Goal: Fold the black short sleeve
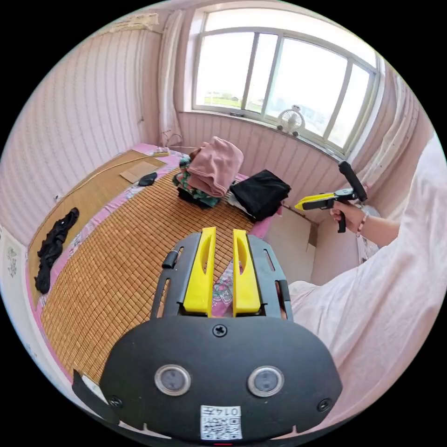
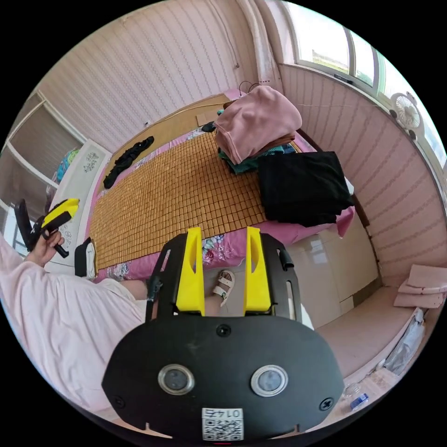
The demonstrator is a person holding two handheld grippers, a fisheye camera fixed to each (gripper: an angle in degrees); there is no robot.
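Above the mat-covered bed (image 2: 177,195), both grippers hung free of any cloth.

Left gripper (image 1: 222,242) and right gripper (image 2: 222,242) held nothing, jaws slightly parted; the black short sleeve (image 2: 302,186) lay folded beside the clothes pile (image 2: 253,123), seemingly already set aside.

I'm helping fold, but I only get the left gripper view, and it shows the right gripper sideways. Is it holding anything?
Observer: No. In the right gripper view the right gripper has its jaws apart with nothing between them.
Operator: What's underneath it?
Observer: A foot in a white sandal, standing on the floor beside the bed.
Operator: Is anything else down there?
Observer: Yes, a few flat pink slabs are stacked on the floor near the wall.
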